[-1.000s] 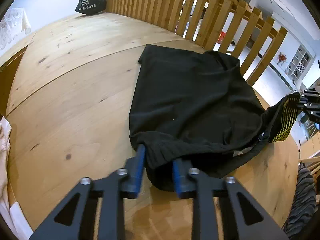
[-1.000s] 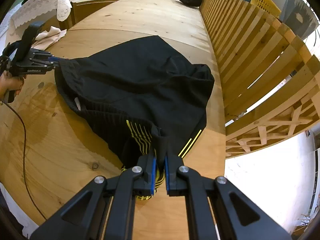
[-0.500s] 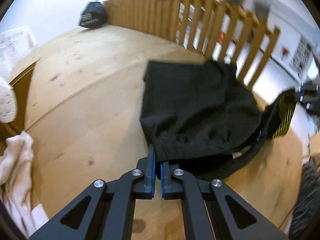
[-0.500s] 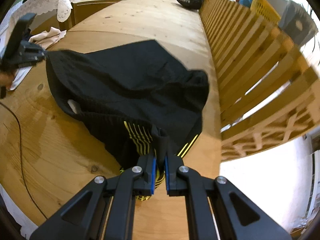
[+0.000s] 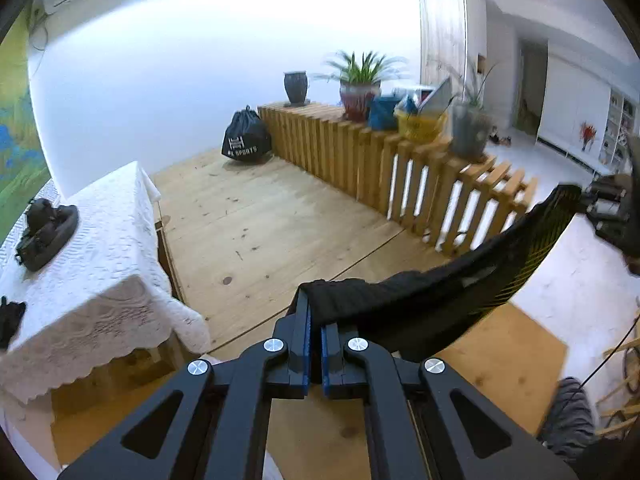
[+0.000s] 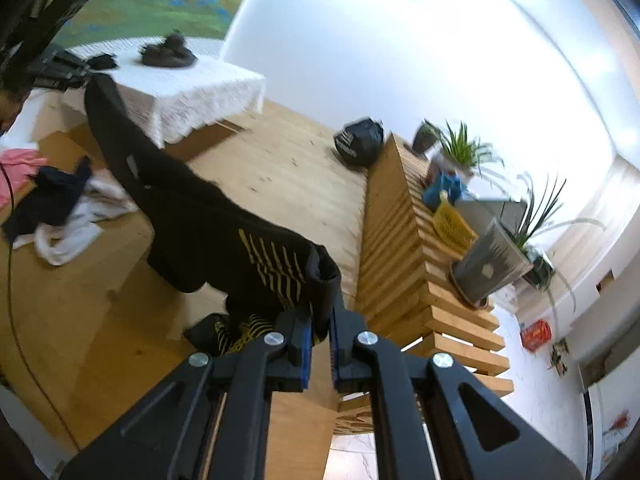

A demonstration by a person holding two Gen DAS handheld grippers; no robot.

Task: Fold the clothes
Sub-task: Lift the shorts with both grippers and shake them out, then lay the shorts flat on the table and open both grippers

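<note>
Left wrist view: the left gripper [image 5: 314, 322] is clamped tight on one corner of the black garment [image 5: 420, 300], its blue pads pressed together with the cloth bunched over the tips. From there the garment stretches as a taut band up and to the right, clear of the wooden floor [image 5: 248, 224], to the right gripper [image 5: 600, 208], which pinches the far end by the yellow-striped panel. Beyond the cloth runs a slatted wooden railing [image 5: 360, 152] with potted plants [image 5: 360, 88] and a dark vase [image 5: 296, 86] along its top, and a black sports bag [image 5: 245, 140] sits on the floor at its far end. At the left stands a table under a white lace cloth [image 5: 92, 264].

In the right wrist view, the right gripper [image 6: 320, 330] has its jaws closed on a thick fold of the garment [image 6: 208, 232], the yellow stripes just past the tips. The cloth slopes away up and left to the left gripper [image 6: 60, 70], held in a hand at the frame's edge; the grip there is blurred, probably on the hem. A lower part of the garment seems to trail near the floor. Beneath lies a heap of other clothes [image 6: 60, 208], pink, navy and white.
</note>
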